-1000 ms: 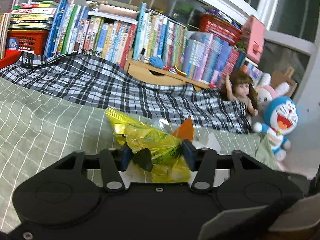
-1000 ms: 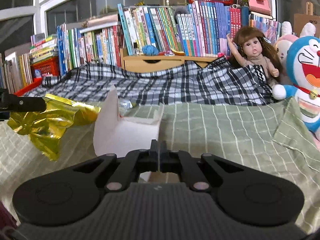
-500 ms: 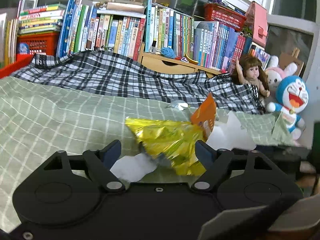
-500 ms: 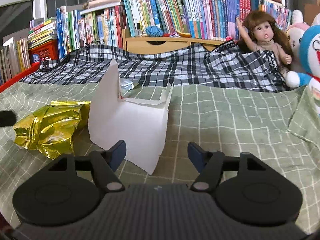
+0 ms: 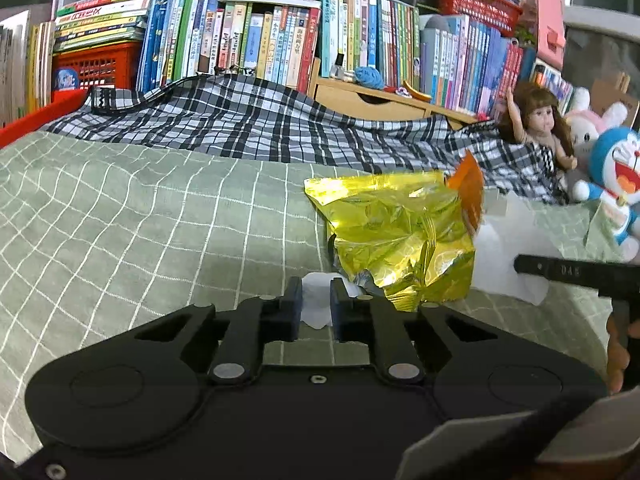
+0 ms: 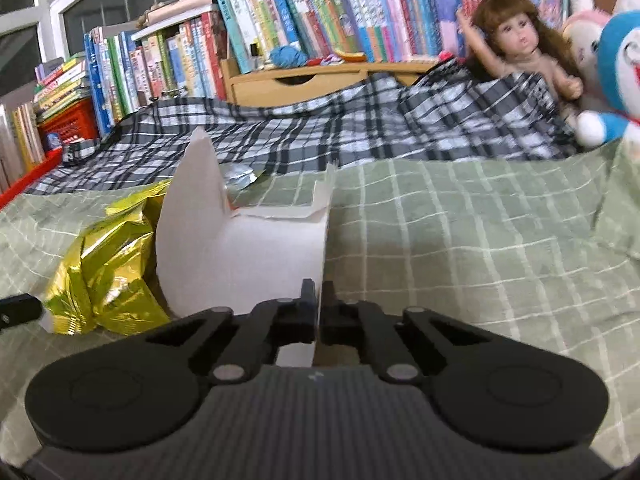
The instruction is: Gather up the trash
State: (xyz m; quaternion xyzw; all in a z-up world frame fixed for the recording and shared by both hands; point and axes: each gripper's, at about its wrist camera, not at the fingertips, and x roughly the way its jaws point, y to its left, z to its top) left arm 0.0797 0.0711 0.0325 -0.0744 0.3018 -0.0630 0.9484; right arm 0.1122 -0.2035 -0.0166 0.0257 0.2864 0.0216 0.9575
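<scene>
A crumpled gold foil bag [image 5: 400,236] lies on the green checked bedspread [image 5: 160,220], with an orange wrapper [image 5: 466,184] behind it. My left gripper [image 5: 316,300] is shut on a small white paper scrap [image 5: 316,308] just in front of the bag. To the right stands a torn white paper carton [image 6: 248,256]; my right gripper [image 6: 320,300] is shut on its lower right edge. The gold foil bag [image 6: 108,276] rests against the carton's left side. The carton [image 5: 508,236] and part of the right gripper also show in the left wrist view.
A crumpled silver foil piece [image 6: 240,178] lies behind the carton. A black-and-white plaid blanket [image 5: 260,128] covers the back of the bed. Behind it stand rows of books [image 5: 260,44] and a wooden drawer box [image 5: 372,100]. A doll [image 6: 516,52] and plush toys [image 6: 616,60] sit at the right.
Both grippers let go half a second ago, leaving the gold bag and carton on the bed. Since then the left has shut on the white scrap and the right on the carton's edge.
</scene>
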